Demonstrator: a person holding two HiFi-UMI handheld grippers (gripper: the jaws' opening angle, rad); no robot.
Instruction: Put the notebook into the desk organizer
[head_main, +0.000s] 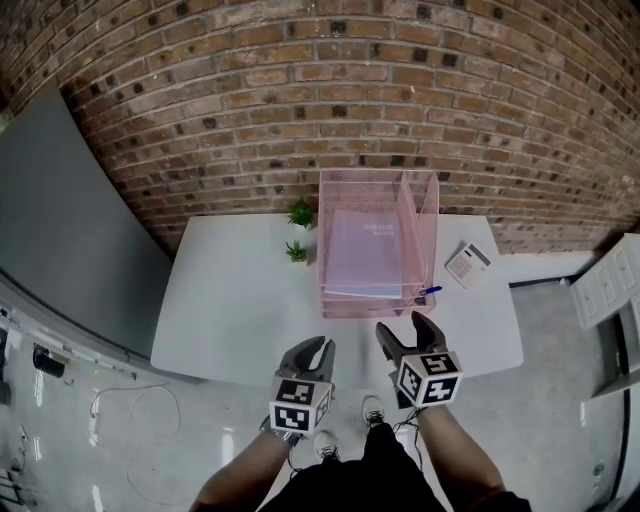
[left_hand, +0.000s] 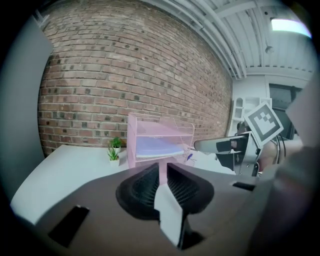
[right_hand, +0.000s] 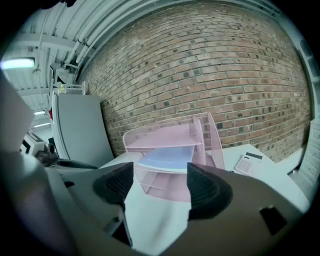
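Pink desk organizer (head_main: 421, 238) w/ notebook (head_main: 362, 252) inside.

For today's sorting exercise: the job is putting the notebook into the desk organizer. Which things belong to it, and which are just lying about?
Belong to the job: notebook; desk organizer; left gripper; right gripper.
Lying about: two plants; calculator; pen.

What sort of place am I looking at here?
Probably a workshop-like office corner: a white table against a bare brick wall, with a pink desk organizer holding a notebook, plus a calculator.
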